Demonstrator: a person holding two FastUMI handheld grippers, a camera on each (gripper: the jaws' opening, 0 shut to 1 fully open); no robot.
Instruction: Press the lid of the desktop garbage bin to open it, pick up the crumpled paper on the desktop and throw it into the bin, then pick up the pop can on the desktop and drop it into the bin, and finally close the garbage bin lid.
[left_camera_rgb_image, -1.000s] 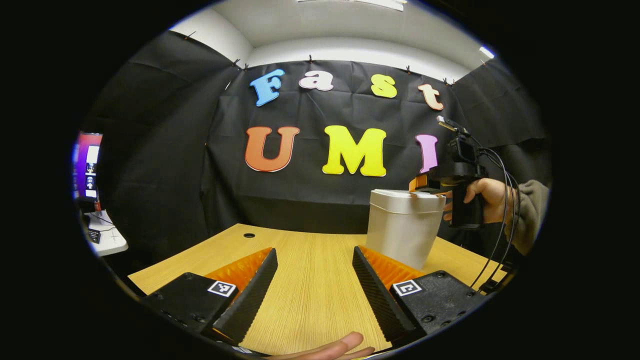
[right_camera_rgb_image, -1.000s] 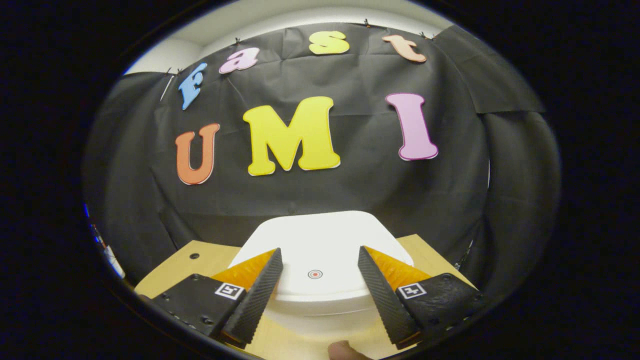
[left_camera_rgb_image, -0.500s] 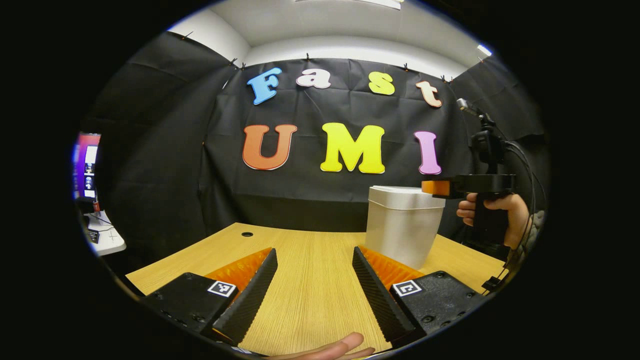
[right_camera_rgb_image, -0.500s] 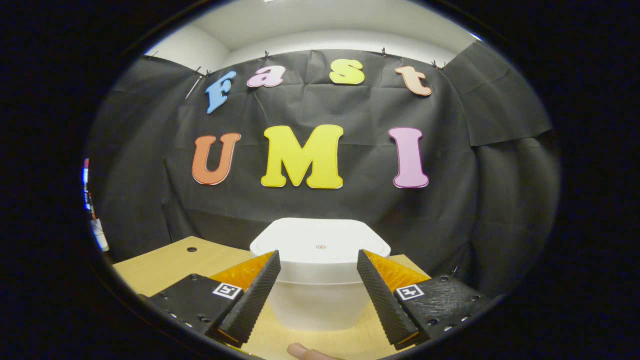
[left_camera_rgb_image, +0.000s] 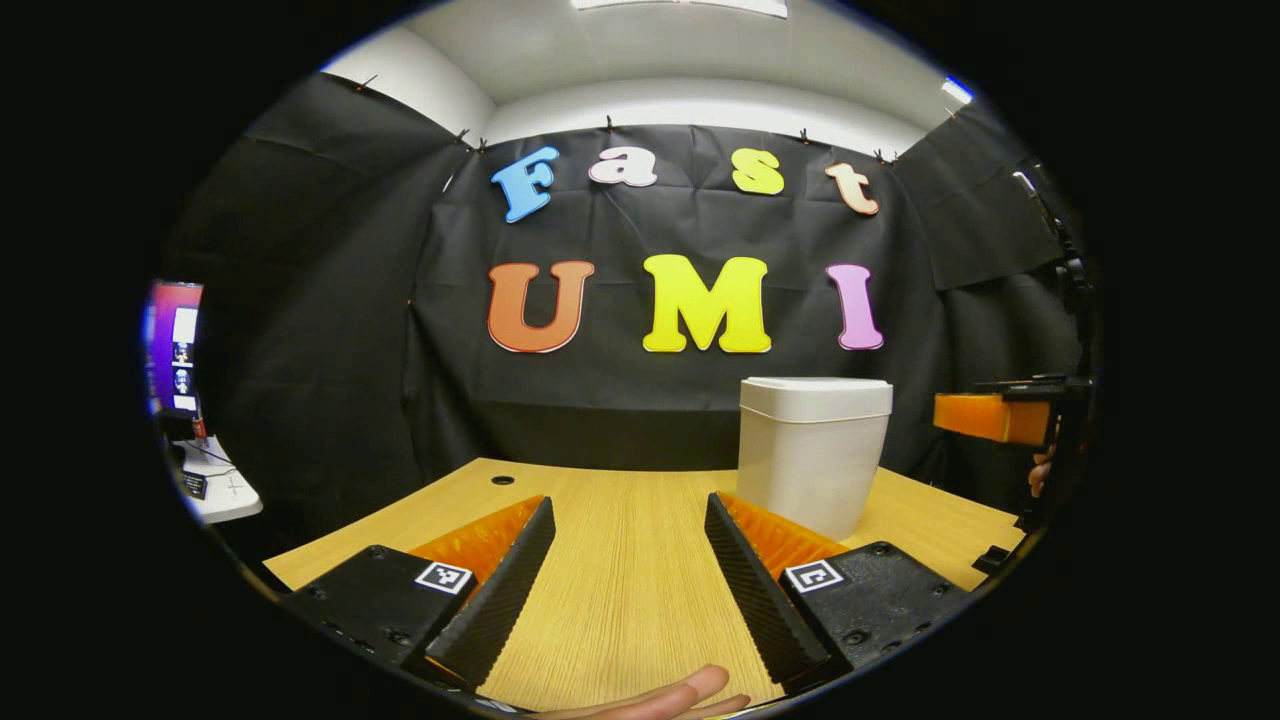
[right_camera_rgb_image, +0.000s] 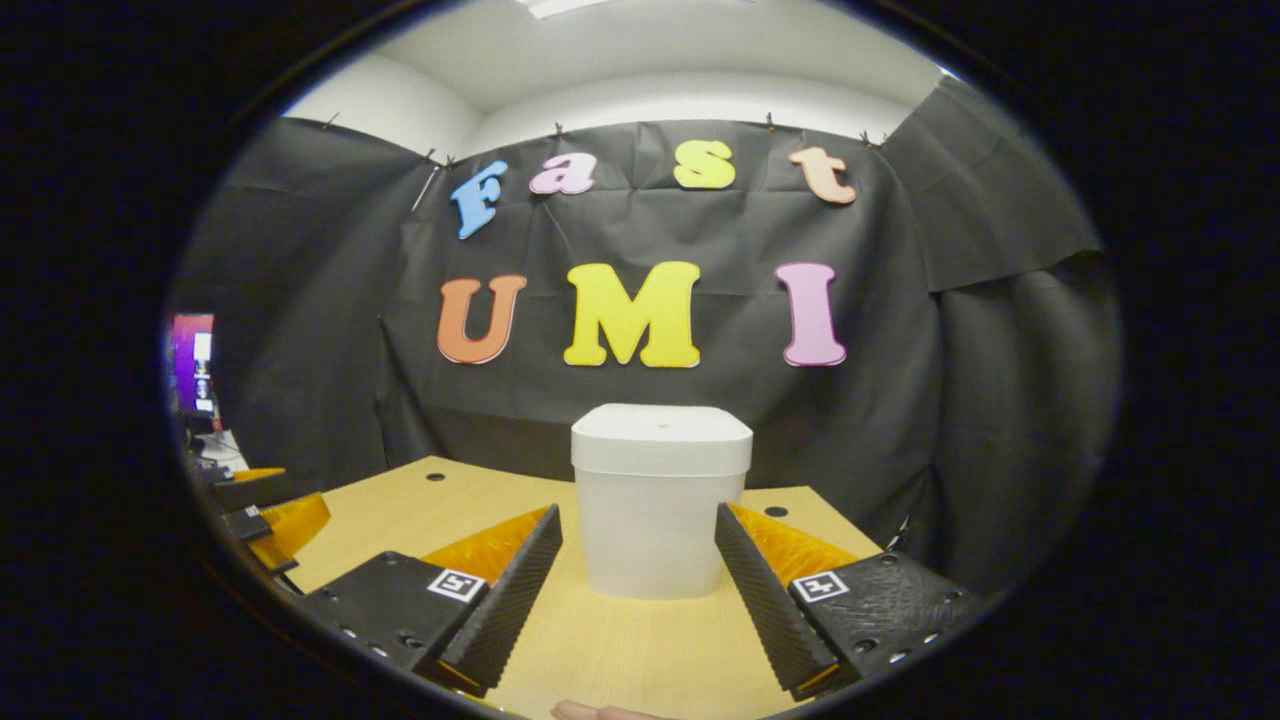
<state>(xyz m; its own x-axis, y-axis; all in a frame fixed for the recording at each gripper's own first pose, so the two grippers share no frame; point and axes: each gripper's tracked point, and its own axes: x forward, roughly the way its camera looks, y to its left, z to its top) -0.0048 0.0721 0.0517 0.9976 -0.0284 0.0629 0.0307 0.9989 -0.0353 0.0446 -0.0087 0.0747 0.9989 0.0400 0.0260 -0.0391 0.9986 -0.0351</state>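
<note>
Bin (right_camera_rgb_image: 660, 500) stands centre frame on the desk (right_camera_rgb_image: 640, 650), lid (right_camera_rgb_image: 662, 425) down. Both the left gripper (left_camera_rgb_image: 625, 560) and right gripper (right_camera_rgb_image: 638, 570) are spread, empty. Task probably complete (no paper or can on the visible desk).

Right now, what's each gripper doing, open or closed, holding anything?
Left gripper: open, holding nothing, over the desk.
Right gripper: open, holding nothing, facing the closed bin.

The bin (right_camera_rgb_image: 660, 500) is showing plain white, and the worktop (left_camera_rgb_image: 620, 580) is showing light wood grain.
</note>
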